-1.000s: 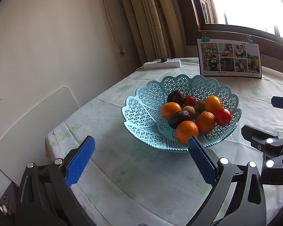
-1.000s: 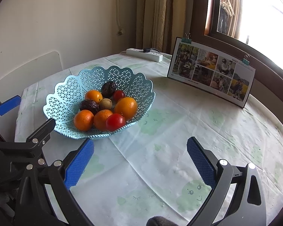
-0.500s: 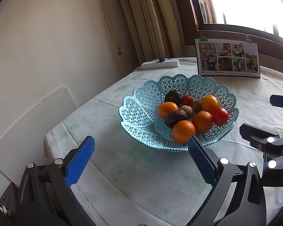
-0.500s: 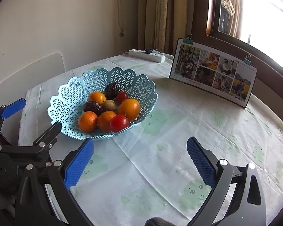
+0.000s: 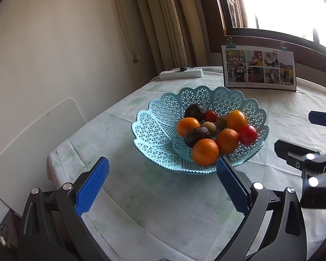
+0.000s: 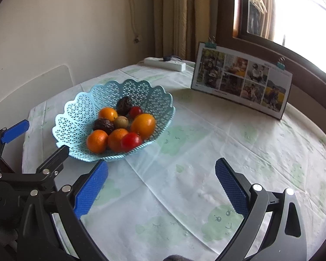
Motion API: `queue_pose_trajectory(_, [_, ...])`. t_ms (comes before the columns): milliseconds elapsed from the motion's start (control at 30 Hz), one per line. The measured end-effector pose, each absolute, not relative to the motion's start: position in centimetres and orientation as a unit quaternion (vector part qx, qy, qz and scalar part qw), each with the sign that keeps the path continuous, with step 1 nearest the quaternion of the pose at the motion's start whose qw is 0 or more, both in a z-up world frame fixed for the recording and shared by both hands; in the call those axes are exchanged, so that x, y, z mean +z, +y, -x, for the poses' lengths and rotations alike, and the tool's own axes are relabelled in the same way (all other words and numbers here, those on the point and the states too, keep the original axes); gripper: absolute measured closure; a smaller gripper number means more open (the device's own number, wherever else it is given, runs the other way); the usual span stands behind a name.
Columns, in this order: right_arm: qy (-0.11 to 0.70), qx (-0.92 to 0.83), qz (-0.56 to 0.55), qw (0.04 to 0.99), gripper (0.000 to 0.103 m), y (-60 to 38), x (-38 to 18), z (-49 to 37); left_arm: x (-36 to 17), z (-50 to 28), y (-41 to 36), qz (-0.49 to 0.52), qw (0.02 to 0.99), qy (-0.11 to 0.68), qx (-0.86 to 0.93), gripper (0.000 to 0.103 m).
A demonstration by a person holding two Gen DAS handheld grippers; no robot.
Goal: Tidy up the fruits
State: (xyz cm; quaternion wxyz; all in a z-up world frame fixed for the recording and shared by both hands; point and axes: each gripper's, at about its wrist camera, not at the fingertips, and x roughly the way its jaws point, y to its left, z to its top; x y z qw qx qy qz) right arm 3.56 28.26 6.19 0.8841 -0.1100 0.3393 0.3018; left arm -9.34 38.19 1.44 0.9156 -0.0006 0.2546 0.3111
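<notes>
A light blue lattice basket (image 5: 156, 128) (image 6: 76, 119) stands on the table and holds oranges (image 5: 205, 152) (image 6: 97, 141), red tomatoes (image 5: 247, 134) (image 6: 131, 141), dark avocados (image 5: 196, 136) (image 6: 103, 125) and kiwis (image 5: 209, 126) (image 6: 121, 122). My left gripper (image 5: 163, 183) hovers open just short of the basket's near rim, nothing between its blue pads. My right gripper (image 6: 162, 187) is open too, over bare tablecloth to the right of the basket. Each gripper shows at the edge of the other's view.
A photo calendar (image 5: 259, 70) (image 6: 242, 81) leans against the window sill at the back. A white power strip (image 5: 181, 74) (image 6: 165, 63) lies by the curtains. A white chair back (image 5: 32, 141) stands at the table's left edge. Green-patterned cloth covers the round table (image 6: 206, 148).
Both grippers have drifted slightly; the basket sits a little further left in the left wrist view and further right in the right wrist view. Both stay open. The fruit has not moved.
</notes>
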Motion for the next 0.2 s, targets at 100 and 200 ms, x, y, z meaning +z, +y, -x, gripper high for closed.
queue_pose_trajectory(100, [0.350, 0.287, 0.100, 0.886, 0.005, 27.2, 6.2, -4.2, 1.6, 9.3, 37.6, -0.003, 0.919, 0.252, 0.303, 0.003])
queue_pose_trajectory(200, [0.345, 0.275, 0.095, 0.892, 0.005, 26.1, 6.5, -4.3, 1.6, 9.1, 37.1, -0.005, 0.921, 0.252, 0.297, 0.003])
